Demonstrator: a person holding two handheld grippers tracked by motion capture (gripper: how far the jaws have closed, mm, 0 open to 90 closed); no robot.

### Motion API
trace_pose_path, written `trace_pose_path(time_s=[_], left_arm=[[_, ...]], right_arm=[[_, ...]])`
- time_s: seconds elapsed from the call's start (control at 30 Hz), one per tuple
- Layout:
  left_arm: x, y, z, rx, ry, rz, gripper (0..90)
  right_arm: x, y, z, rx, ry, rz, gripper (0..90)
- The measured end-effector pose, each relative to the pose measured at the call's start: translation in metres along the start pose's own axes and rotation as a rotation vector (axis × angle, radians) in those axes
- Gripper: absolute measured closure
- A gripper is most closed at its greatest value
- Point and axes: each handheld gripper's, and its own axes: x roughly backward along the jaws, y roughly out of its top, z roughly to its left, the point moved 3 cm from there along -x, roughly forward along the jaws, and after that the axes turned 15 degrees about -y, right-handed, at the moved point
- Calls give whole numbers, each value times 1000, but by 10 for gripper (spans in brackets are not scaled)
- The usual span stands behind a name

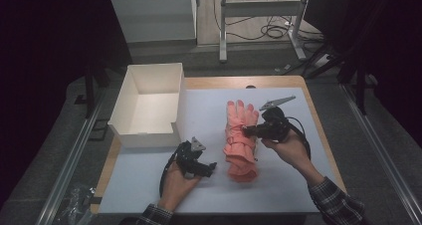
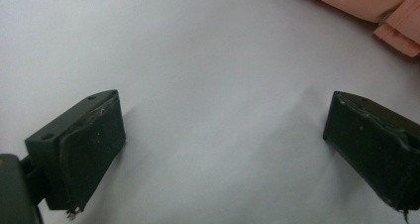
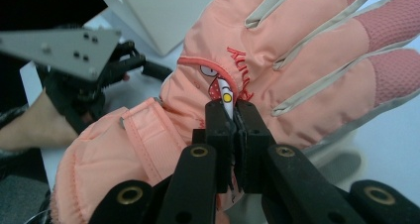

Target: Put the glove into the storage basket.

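White mat (image 1: 278,180): right claw (image 3: 233,116) pinches glove (image 1: 241,138) (box (image 1: 147,105) behind); left claw (image 2: 223,130) agape, empty.

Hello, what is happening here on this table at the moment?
A person works with two handheld grippers at a table. The right gripper is shut on a small patch on the back of a pink glove. The left gripper rests open on the table beside the glove. A white box stands open nearby.

Pink padded glove (image 1: 241,140), grey-trimmed fingers pointing away, lying on white mat, middle pinched by tongs.
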Motion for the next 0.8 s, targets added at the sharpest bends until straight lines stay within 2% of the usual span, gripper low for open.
trace_pose_path(time_s=[0.17, 0.3, 0.37, 0.5, 0.67, 0.77, 0.8], left_arm=[[0, 0, 0, 0, 1, 0, 24], [0, 0, 0, 0, 0, 0, 24], [0, 0, 0, -1, 1, 0, 24], [0, 0, 0, -1, 1, 0, 24], [0, 0, 0, -1, 2, 0, 24], [0, 0, 0, -2, 2, 0, 24], [0, 0, 0, -1, 2, 0, 24]], right_arm=[[2, -16, 1, -6, -5, 12, 854], [-6, -26, 3, 12, -29, 29, 851], [-17, -34, 3, 8, -41, 43, 847], [-22, -39, 3, 7, -54, 38, 839], [-29, -47, 8, 46, -110, 46, 814], [-30, -49, 8, 41, -108, 43, 789], [-29, -50, 6, 33, -105, 35, 753]])
